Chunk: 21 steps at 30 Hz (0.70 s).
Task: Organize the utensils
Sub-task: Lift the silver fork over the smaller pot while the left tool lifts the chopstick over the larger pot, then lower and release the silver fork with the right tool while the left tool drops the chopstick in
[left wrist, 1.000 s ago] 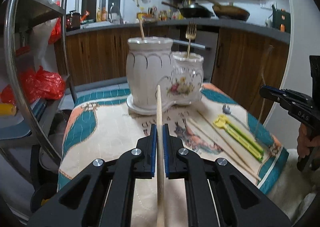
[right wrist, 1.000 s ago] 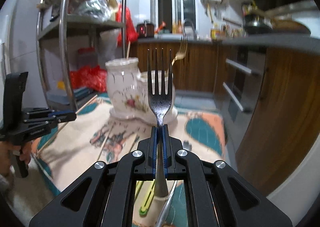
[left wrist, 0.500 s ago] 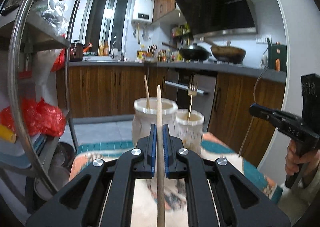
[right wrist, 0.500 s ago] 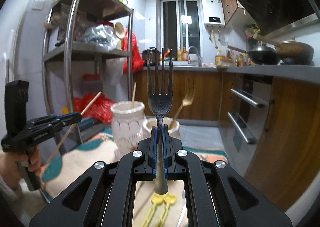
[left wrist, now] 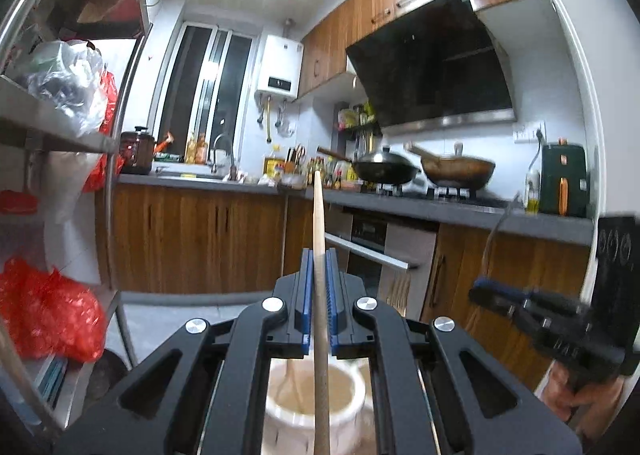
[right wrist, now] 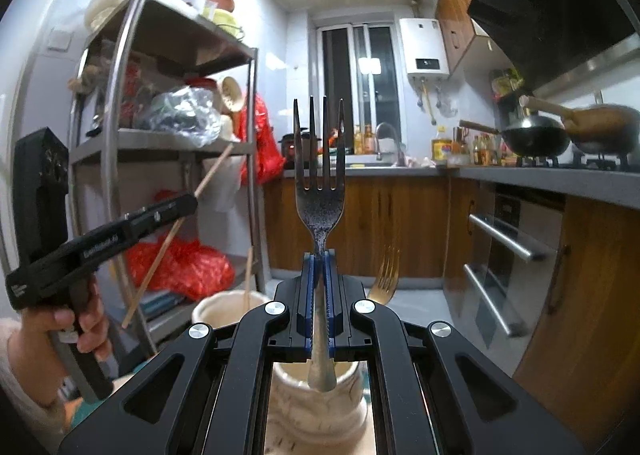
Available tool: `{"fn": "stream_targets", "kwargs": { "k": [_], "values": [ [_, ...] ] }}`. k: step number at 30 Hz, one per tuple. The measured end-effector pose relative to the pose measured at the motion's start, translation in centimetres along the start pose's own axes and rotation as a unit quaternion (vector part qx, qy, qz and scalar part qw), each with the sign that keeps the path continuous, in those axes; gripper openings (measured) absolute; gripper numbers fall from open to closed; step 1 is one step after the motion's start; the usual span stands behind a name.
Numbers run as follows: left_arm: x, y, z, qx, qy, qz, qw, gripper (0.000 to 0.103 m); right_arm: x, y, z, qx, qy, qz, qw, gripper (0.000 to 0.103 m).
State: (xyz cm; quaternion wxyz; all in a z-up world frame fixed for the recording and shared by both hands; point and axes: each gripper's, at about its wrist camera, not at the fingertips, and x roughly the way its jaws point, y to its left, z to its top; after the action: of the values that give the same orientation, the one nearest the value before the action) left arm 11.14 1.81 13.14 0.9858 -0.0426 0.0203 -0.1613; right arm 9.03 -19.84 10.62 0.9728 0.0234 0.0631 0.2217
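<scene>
Left hand-held gripper (left wrist: pixel 319 275) clamped tight on a wooden chopstick (left wrist: pixel 318 215), which stands near upright, lower end over the wide cream jar (left wrist: pixel 312 403). Right hand-held gripper (right wrist: pixel 319 279) clamped on a dark fork (right wrist: pixel 319 191), tines up, handle tip above the smaller cream jar (right wrist: pixel 316 411). Both point about level above the jars.

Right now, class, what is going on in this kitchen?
A person holds a pair of tongs in each hand. The left tongs are shut on a wooden chopstick, above the larger white jar. The right tongs are shut on a dark fork, handle end over the smaller jar. Neither utensil is in a jar yet.
</scene>
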Motion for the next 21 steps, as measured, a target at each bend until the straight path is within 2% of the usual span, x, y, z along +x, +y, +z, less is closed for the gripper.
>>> {"fn": "stream_targets", "kwargs": {
  "k": [5, 11, 16, 21],
  "values": [
    [3.6, -0.2, 0.9, 0.002, -0.007, 0.004, 1.0, 0.006, 2.0, -1.5, 0.0, 0.034, -0.001, -0.003, 0.999, 0.006],
    [7.2, -0.3, -1.2, 0.029, -0.003, 0.041, 0.9987, 0.006, 3.8, -2.4, -1.9, 0.066, 0.017, -0.002, 0.998, 0.006],
    [7.3, 0.2, -2.6, 0.03, 0.004, 0.04, 0.9987, 0.006, 4.6, -2.6, -3.4, 0.074, 0.036, 0.0, 0.997, 0.006],
    [5.3, 0.1, -4.2, 0.04, 0.026, 0.052, 0.9975, 0.006, 5.2, -2.5, -4.7, 0.07, 0.06, -0.002, 0.996, 0.006]
  ]
}}
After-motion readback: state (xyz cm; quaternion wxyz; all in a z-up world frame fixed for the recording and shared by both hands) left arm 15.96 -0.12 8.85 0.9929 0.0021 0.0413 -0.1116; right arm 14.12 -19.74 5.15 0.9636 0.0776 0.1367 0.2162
